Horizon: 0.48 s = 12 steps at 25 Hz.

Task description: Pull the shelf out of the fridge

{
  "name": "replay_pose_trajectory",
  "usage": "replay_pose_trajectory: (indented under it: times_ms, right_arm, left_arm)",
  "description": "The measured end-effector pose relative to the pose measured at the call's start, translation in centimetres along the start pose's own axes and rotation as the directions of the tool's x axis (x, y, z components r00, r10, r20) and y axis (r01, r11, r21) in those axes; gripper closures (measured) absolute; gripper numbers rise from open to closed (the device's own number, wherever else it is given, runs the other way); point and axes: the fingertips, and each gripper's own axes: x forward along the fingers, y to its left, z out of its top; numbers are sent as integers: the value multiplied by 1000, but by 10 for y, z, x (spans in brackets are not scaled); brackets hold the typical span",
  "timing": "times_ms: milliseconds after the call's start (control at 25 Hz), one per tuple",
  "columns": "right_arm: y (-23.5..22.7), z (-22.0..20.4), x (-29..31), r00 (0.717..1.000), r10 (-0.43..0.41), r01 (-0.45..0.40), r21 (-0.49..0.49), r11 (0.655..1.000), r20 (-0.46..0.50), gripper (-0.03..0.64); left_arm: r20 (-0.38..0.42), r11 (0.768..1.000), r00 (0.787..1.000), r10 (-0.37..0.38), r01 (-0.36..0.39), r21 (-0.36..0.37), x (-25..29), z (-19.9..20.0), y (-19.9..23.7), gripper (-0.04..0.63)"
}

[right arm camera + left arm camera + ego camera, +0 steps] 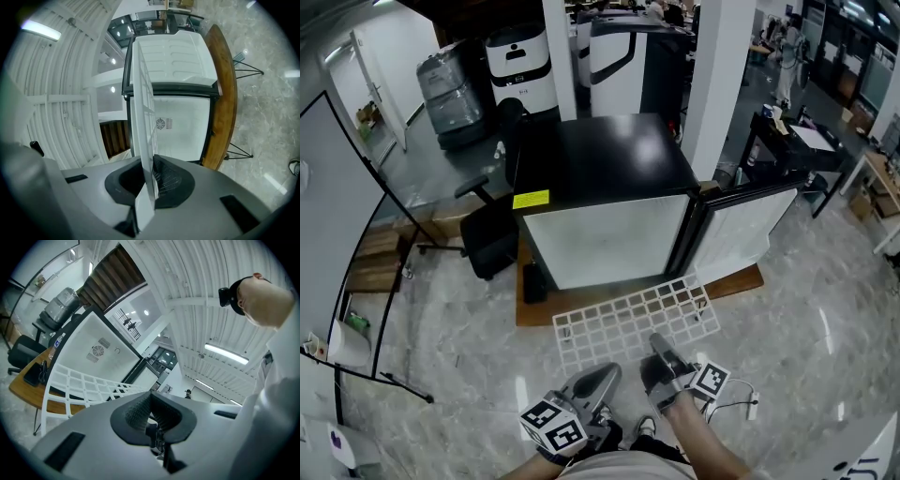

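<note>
White wire shelf [633, 319] is held out in front of the black fridge [600, 178], its near edge pinched by the right gripper [661, 349]; the left gripper [602, 379] is alongside, jaws pressed together.

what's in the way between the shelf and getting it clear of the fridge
Nothing visible. The shelf is already wholly outside the fridge, in front of it, its near edge clamped in the right tongs.
</note>
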Motion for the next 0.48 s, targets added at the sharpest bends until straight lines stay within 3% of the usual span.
replay_pose_trajectory:
  times_ms: [480]
  right_arm:
    - [17, 34, -97, 998, 20, -20, 2, 1000, -56, 574]
  left_arm:
    - [34, 996, 996, 84, -84, 16, 26, -54, -77, 589]
